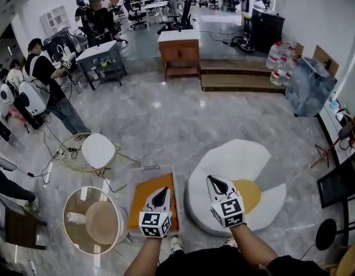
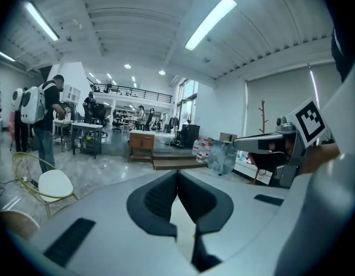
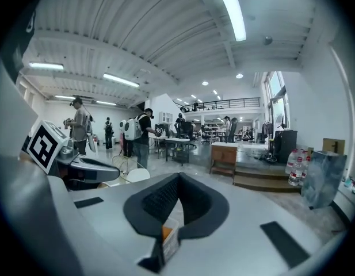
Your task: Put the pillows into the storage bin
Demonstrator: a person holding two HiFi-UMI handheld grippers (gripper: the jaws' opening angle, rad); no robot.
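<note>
In the head view both grippers are held up side by side over the floor. My left gripper (image 1: 161,192) is shut and empty, and hangs above an orange pillow (image 1: 141,203) lying in a grey square storage bin (image 1: 135,180). My right gripper (image 1: 213,180) is also shut and empty, over a large white fried-egg pillow (image 1: 246,160) with a yellow yolk on the floor. The left gripper view shows the jaws of the left gripper (image 2: 177,175) closed, facing the room. The right gripper view shows the same for the right gripper (image 3: 178,177).
A round basket (image 1: 73,234) stands at the lower left, with a white-topped wire table (image 1: 98,149) behind it. People stand at the left (image 1: 48,82). A wooden cabinet (image 1: 179,50), low steps (image 1: 240,75) and water bottles (image 1: 278,56) are at the back. Black stands (image 1: 335,183) are at the right.
</note>
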